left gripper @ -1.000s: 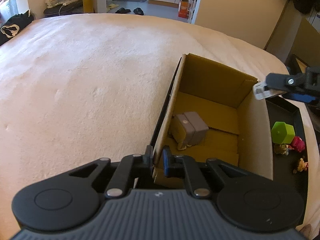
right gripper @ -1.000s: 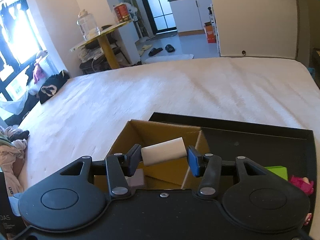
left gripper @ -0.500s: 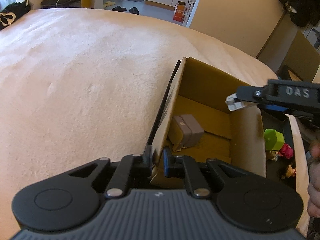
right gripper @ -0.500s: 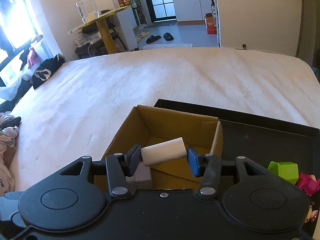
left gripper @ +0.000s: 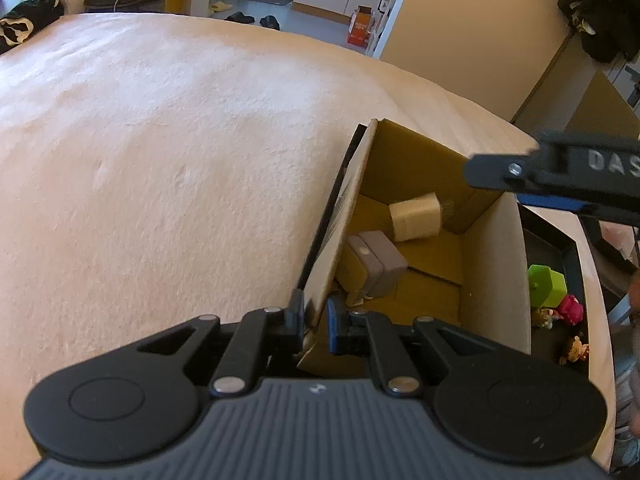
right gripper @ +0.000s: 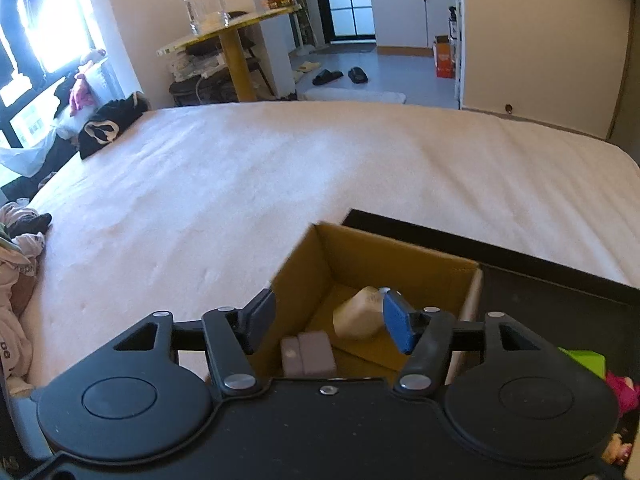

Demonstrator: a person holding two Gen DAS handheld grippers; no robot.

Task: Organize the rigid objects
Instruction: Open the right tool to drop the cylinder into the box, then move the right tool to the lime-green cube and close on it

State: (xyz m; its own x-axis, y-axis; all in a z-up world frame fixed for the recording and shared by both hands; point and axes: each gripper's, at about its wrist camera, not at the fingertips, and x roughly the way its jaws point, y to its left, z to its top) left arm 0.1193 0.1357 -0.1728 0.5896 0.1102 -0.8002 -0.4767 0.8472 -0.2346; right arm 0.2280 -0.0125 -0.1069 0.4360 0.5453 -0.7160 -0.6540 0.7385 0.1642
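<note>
While the left hand-held gripper (left gripper: 314,326) pinches the near wall of the cardboard box (left gripper: 496,264) low in the left wrist view, the box sits on the bed (left gripper: 160,152) against a black tray (left gripper: 576,256). Inside lie a grey block (left gripper: 380,262) and, right of it, a cream block (left gripper: 416,216). At upper right the right hand-held gripper (right gripper: 330,318) hovers over the box, jaws opening, pads clear of the cream block.
</note>
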